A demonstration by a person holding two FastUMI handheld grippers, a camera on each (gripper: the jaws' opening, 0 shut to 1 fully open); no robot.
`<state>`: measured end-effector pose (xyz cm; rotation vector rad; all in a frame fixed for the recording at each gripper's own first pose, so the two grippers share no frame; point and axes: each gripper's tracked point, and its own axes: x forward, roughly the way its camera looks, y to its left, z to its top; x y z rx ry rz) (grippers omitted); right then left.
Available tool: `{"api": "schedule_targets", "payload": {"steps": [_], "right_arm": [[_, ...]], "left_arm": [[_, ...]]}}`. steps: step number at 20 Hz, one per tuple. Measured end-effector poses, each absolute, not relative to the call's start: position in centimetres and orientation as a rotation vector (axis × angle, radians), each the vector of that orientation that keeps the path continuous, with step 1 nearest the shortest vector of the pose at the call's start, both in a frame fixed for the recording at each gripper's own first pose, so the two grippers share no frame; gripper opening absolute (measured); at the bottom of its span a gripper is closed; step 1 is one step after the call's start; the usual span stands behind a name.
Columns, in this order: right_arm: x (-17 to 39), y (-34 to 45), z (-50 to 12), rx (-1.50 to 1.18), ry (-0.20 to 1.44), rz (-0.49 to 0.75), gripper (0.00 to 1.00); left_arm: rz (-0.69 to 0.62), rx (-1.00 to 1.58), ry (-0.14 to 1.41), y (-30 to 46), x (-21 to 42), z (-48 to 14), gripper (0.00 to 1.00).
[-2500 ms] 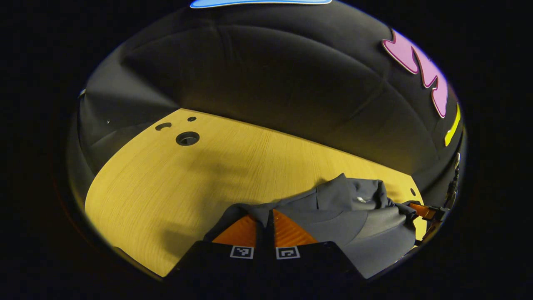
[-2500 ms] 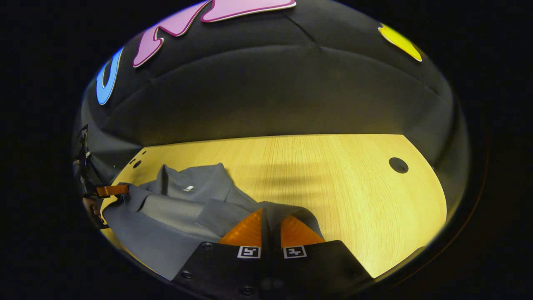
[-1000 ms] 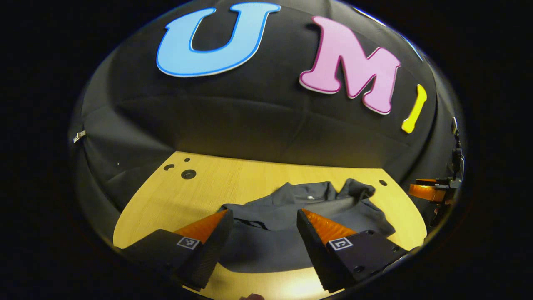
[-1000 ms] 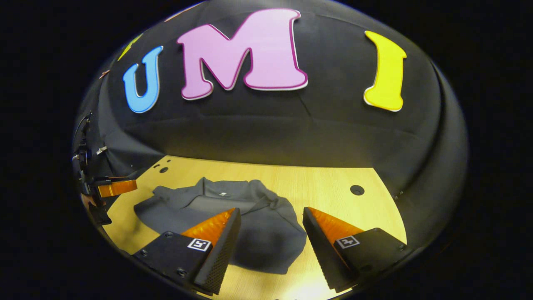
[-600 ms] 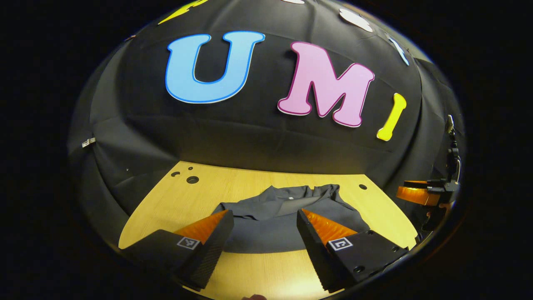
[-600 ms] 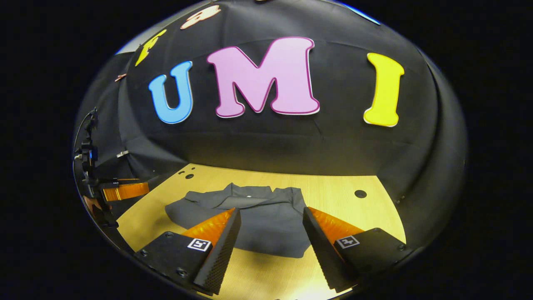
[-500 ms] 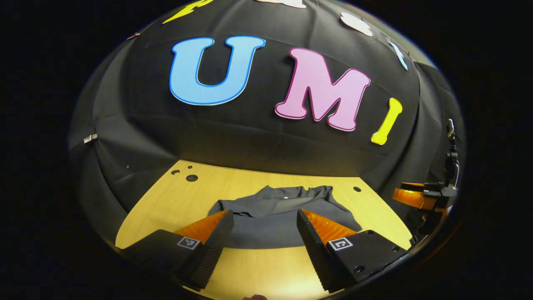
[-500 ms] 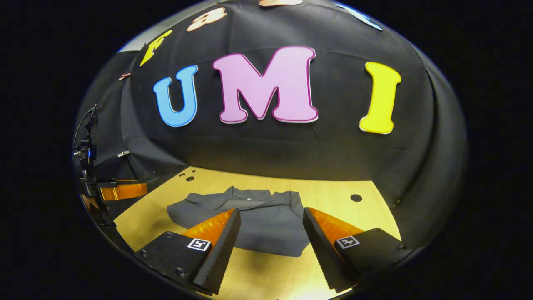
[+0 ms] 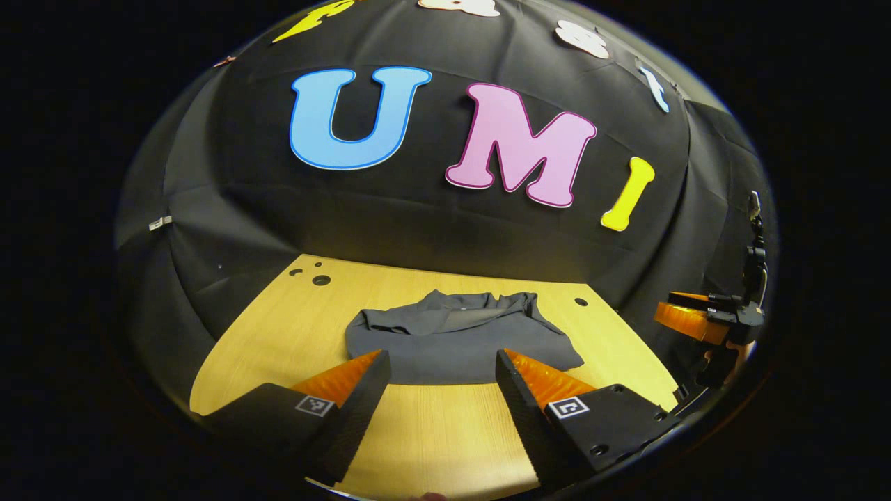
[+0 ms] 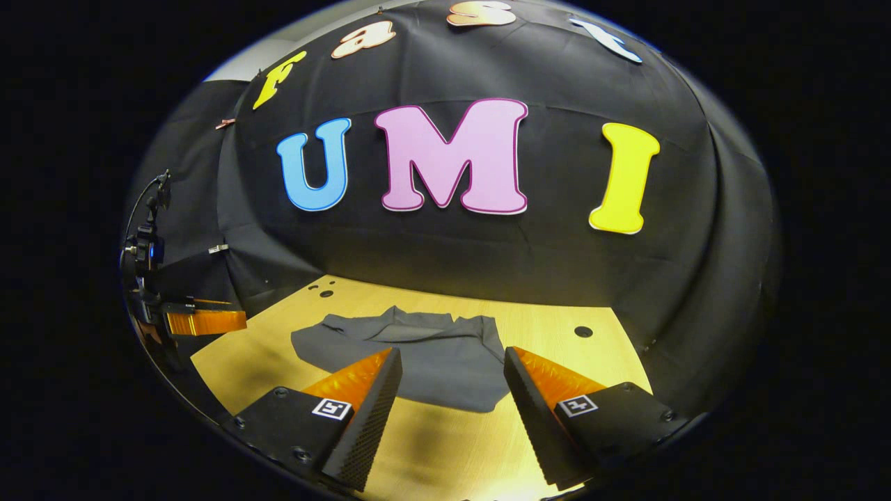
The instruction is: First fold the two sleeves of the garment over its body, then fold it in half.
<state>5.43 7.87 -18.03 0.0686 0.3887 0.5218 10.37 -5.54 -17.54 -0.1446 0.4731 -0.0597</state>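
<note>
Both grippers are now drawing back from the dark grey fabric garment [image 9: 456, 341], which they were clamping at its near edge 2.5 seconds ago. One second ago their jaws were already apart just above the cloth; now it is lying farther off, in the lower middle of the frame, and neither gripper is touching it. In the left gripper view the left gripper [image 9: 438, 390] is hanging over bare wood with its two fingers spread wide and nothing between them. In the right gripper view the right gripper [image 10: 451, 386] is standing the same way, jaws apart and empty. The other gripper is showing at the far right edge of the left gripper view and at the far left edge of the right gripper view, held off to the side.

In my judgement this means the last fold is finished and the task is at its end.

The garment is resting on the light yellow wooden table [image 9: 278, 327], near the middle and toward the black wall. It is looking like a compact, roughly rectangular bundle with a straight near edge. The collar and some rumpled folds are sitting along the far edge, so the top is not fully flat, and no sleeve is sticking out.
</note>
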Motion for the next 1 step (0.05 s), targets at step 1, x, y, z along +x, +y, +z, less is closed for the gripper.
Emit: {"api": "schedule_targets", "payload": {"steps": [1], "right_arm": [[5.4, 7.5, -18.49, 0.068, 0.4, 0.52, 0.92]], "left_arm": [[-0.052, -0.146, 0.476, -5.69, 10.17, -17.71, 0.96]]}}
